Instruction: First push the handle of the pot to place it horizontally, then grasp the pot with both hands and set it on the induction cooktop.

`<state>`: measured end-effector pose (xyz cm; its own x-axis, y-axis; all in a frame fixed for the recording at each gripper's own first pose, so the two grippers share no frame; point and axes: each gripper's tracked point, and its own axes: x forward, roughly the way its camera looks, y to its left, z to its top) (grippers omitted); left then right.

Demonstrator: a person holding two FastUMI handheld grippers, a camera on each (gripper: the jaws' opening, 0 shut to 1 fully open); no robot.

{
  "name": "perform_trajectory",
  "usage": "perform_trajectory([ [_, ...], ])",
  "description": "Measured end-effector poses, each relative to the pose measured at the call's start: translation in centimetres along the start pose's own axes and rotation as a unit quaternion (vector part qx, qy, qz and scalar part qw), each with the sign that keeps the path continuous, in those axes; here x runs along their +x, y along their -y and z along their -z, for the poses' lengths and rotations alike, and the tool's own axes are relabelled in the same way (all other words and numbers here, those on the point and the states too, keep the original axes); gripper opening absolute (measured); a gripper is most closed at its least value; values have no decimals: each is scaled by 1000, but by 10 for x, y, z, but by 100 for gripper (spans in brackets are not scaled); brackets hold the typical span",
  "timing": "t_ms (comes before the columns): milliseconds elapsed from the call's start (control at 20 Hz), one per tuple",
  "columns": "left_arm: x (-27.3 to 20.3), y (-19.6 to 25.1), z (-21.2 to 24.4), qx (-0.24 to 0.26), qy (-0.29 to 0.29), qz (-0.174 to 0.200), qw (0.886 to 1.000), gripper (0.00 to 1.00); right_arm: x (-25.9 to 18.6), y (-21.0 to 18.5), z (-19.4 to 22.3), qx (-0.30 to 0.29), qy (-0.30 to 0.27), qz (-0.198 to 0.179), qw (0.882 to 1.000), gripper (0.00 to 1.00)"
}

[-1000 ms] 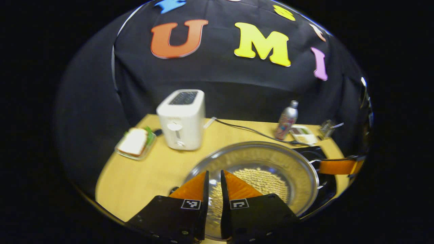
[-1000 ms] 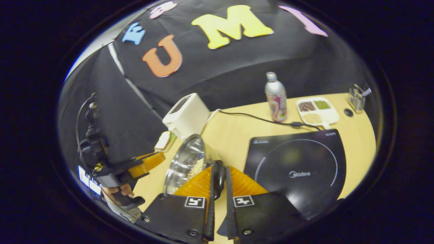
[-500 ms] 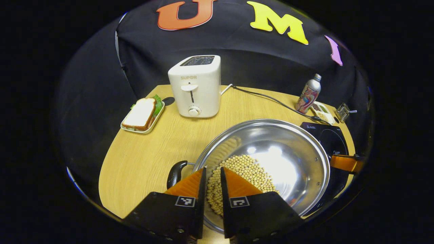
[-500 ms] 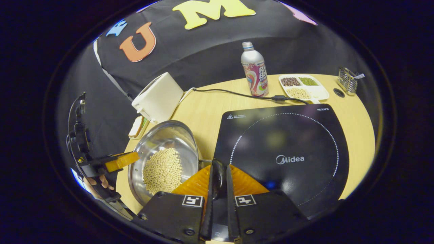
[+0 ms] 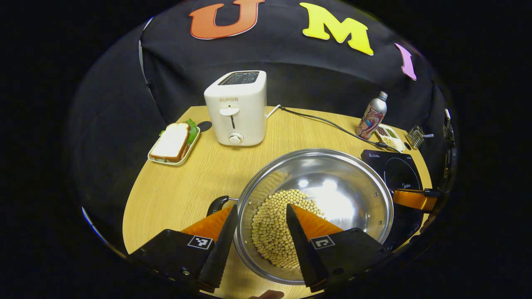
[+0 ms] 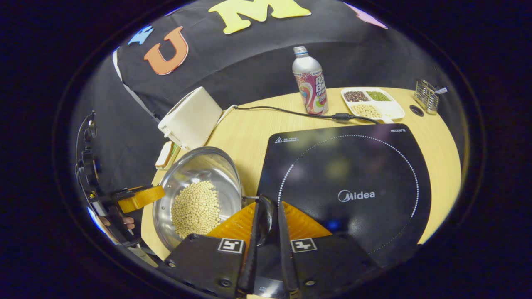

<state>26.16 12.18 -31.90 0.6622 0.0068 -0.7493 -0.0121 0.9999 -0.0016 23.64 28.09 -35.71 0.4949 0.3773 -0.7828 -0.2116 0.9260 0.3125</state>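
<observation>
Left gripper view: on the wooden table, going left to right, a sandwich on a small tray lies at ten o'clock, a white toaster stands at eleven o'clock, and a black cable runs right from it toward a metal bottle at two o'clock. The pot is a wide, shiny steel bowl with a heap of pale beans in its bottom and a black handle sticking out at its left rim. It rests on the table just left of the induction cooktop, its right edge reaching over the cooktop's corner. The left gripper is spread wide, its fingers straddling the pot's near rim: one outside beside the black handle, the other inside above the beans. Whether either one touches the steel I cannot tell.

Right gripper view: the left gripper hangs at nine o'clock beside the pot, with the toaster behind. The cooktop fills the middle, the bottle and a divided dish of grains beyond it at one o'clock. The right gripper is pressed nearly together, pinching the pot's other black handle between its fingers at the cooktop's left edge.
</observation>
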Motion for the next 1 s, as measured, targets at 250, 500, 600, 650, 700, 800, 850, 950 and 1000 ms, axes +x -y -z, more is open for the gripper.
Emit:
perform_trajectory([
  [250, -5, -30, -1, -3, 6, -44, 999, 81, -3, 5, -7, 0, 26, 22, 999, 74],
  [500, 3, -46, 11, -7, -11, -48, 999, 88, -14, -4, -17, -12, 55, 32, 998, 84],
  [600, 12, -54, 14, -3, -13, -58, 998, 98, -12, -16, -9, -11, 43, 19, 999, 94],
  [650, 14, -53, 16, -3, -17, -54, 998, 91, -9, -21, -5, -13, 35, 12, 999, 94],
  [700, 16, -54, 17, -3, -15, -56, 998, 91, -5, -25, 0, -14, 28, 11, 999, 92],
  [800, 24, -55, 22, 3, -24, -49, 999, 90, 6, -27, 10, -21, 10, 24, 999, 92],
  [850, 25, -55, 27, 5, -32, -49, 998, 88, 10, -27, 15, -22, -2, 33, 999, 93],
  [950, 34, -51, 31, 2, -40, -31, 999, 79, 12, -26, 5, -29, 14, 51, 998, 92],
  [1000, 37, -49, 31, 0, -39, -27, 999, 76, 13, -24, 12, -27, -2, 61, 998, 93],
])
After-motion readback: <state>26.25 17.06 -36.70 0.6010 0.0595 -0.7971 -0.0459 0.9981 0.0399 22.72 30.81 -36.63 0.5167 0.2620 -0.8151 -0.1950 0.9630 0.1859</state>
